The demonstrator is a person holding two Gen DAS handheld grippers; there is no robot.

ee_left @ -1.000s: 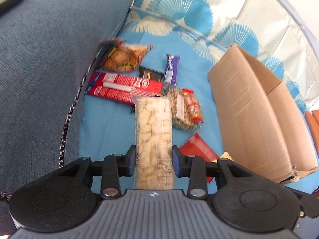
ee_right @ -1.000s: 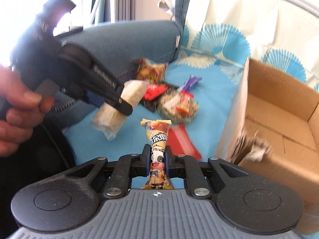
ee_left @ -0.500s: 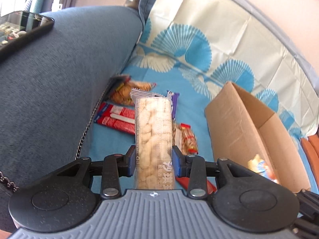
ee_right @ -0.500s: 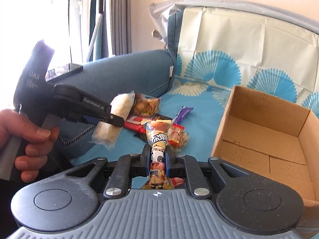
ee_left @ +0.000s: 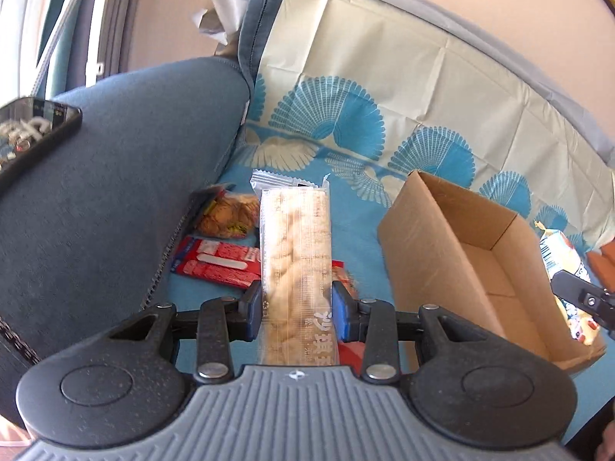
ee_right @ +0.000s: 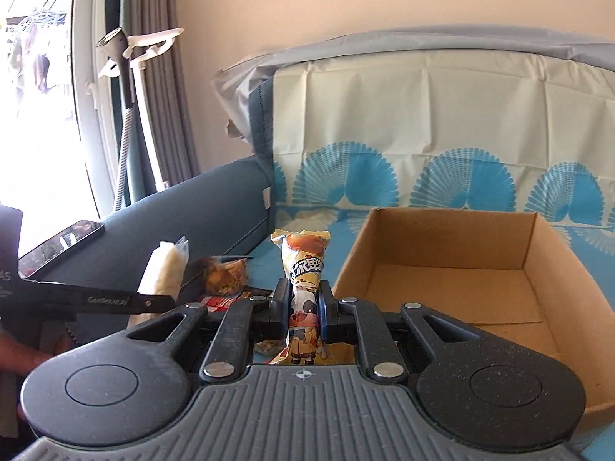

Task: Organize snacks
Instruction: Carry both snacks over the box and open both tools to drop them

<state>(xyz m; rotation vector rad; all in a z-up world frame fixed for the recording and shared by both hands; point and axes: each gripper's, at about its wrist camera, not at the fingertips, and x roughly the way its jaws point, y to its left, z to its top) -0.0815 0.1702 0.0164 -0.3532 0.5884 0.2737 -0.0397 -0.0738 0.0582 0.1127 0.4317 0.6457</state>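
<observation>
- Left gripper (ee_left: pixel 295 309) clamped on clear pack of pale biscuits (ee_left: pixel 294 265), held upright off the sofa; right gripper (ee_right: pixel 303 309) clamped on yellow cartoon snack bag (ee_right: pixel 305 269).
- Change vs a second ago: both claws raised and tilted up; the right one went from low beside the box wall to level with the open cardboard box (ee_right: pixel 453 288), the interior now in plain view. Left pack lifted clear of the pile.
- Meaning, as a judgement: both pickups done, drop into box is next; box looks empty, so task is early.
- Count: two grippers, each holding one snack; one box.
- Loose on blue sheet (ee_left: pixel 357 211), left view: one red cracker pack (ee_left: pixel 215 263), one bag of brown snacks (ee_left: pixel 228 213), one red-edged pack partly hidden behind the fingers. More may be hidden.
- One phone (ee_left: pixel 34 130) on sofa arm.
</observation>
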